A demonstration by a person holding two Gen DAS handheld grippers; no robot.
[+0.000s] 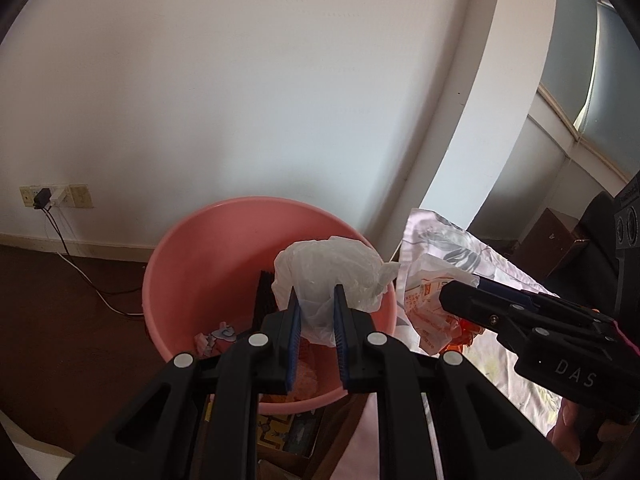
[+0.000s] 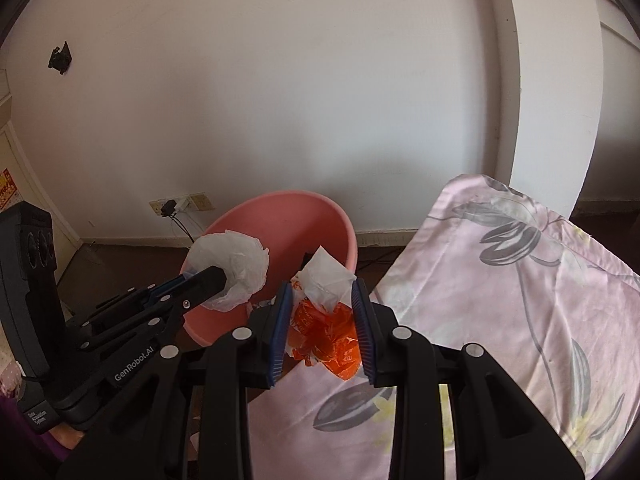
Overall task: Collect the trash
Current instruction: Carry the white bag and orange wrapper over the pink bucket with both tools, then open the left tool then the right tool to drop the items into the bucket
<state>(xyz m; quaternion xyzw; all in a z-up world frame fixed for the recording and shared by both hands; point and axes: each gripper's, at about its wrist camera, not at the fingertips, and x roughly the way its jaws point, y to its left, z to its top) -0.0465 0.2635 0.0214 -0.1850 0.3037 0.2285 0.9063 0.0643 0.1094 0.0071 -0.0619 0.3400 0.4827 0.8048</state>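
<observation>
A pink bucket stands on the floor by the wall, with a few scraps and a black object inside. My left gripper is shut on a crumpled clear plastic bag, held over the bucket's opening. My right gripper is shut on an orange and white crumpled wrapper, held above the edge of the bed, just right of the bucket.
A bed with a pale pink flowered sheet fills the right side. A wall socket with a plug and cables sits low on the white wall. Dark wooden floor lies left of the bucket. A box lies under the bucket's front.
</observation>
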